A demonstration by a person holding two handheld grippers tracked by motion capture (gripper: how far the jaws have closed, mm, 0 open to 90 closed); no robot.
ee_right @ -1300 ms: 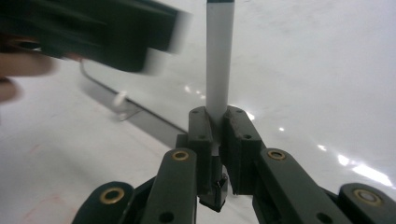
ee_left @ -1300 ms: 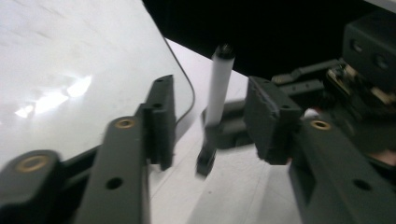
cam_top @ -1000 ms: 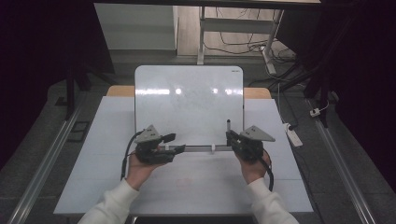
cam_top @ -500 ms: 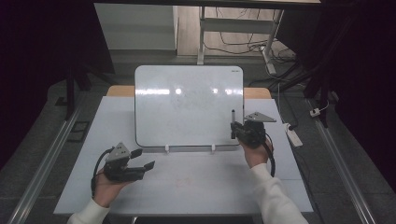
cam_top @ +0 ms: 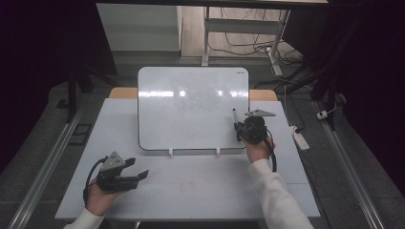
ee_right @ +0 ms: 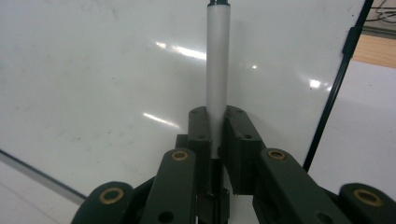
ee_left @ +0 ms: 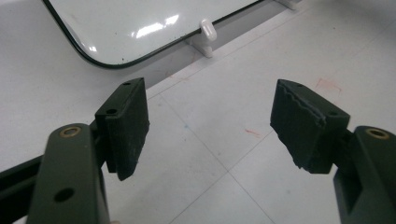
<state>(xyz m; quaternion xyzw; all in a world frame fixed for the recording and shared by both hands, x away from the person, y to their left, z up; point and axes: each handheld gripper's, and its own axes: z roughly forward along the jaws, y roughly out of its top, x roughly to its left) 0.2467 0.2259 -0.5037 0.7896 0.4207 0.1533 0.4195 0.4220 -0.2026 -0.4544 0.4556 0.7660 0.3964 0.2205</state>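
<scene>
High view shows the right gripper at the right part of the whiteboard, and its jaws are closed tightly on a marker. The marker stands with its long axis nearly upright, running straight out from the jaws toward the board. In the right gripper view the marker points away from the camera, and its far end is at the board surface or just before it; I cannot tell if it touches. The right hand is clearly the nearer one to the board, so I judge that the coming move is to bring the tip onto the white surface and write.

The left gripper is low at the front left of the desk, well apart from the board. Its jaws stand wide with nothing between them; they have just been opening.

One second ago both grippers were close together at the lower edge of the board. Now the left one has moved back toward the person and to the left, while the right one has shifted to the right and a little up along the board.
</scene>
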